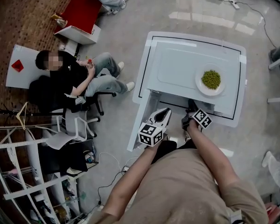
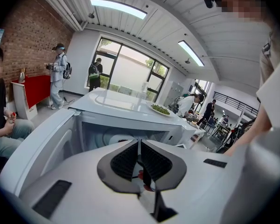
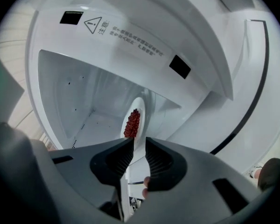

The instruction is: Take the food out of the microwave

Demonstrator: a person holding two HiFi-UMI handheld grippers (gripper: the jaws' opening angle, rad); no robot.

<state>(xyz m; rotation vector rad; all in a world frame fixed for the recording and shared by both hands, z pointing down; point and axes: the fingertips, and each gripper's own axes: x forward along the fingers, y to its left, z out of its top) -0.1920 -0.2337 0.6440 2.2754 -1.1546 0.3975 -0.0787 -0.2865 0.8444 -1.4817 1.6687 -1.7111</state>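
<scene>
A white microwave (image 1: 177, 69) stands with its door (image 1: 136, 125) swung open to the left. Inside its cavity, a white plate (image 3: 140, 110) carries red food (image 3: 132, 123). My right gripper (image 3: 139, 146) reaches into the opening, rolled to one side, and is shut on the near rim of that plate. In the head view the right gripper (image 1: 191, 107) sits at the front edge of the microwave. My left gripper (image 2: 139, 146) hangs in front of the open cavity, shut with nothing in it; from above the left gripper (image 1: 164, 112) is beside the door.
A plate of green peas (image 1: 211, 80) rests on top of the microwave at the right. A person (image 1: 70, 78) sits in a chair to the left. White shelving (image 1: 32, 171) stands at lower left. Cables lie on the floor.
</scene>
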